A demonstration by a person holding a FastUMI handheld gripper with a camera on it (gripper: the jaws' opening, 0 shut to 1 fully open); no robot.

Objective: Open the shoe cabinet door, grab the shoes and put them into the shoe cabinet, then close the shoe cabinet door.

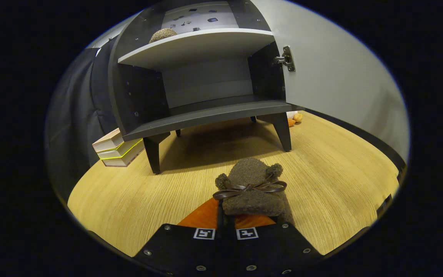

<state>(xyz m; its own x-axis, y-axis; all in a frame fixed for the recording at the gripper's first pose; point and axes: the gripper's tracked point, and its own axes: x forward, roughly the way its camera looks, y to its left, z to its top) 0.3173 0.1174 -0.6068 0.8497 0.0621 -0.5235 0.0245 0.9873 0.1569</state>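
My gripper (221, 206) hangs over the wooden floor, its orange fingers (202, 217) drawn together on the rear rim of a brown fuzzy shoe (252, 188) with a dark ribbon bow. The shoe points ahead toward the dark shoe cabinet (206, 111), a short way beyond the fingers on four legs. The cabinet door (333, 77) is swung wide open to the right, showing its pale inner face and a metal hinge (287, 58). The lower shelf (214, 105) is bare. A second brown fuzzy shoe (162, 34) rests on the upper shelf (198, 44) at its left.
A stack of books (117, 151) lies on the floor beside the cabinet's front left leg (153, 156). Small orange objects (294, 118) sit behind the right front leg (284, 132). Dark cloth wall (75, 115) runs along the left.
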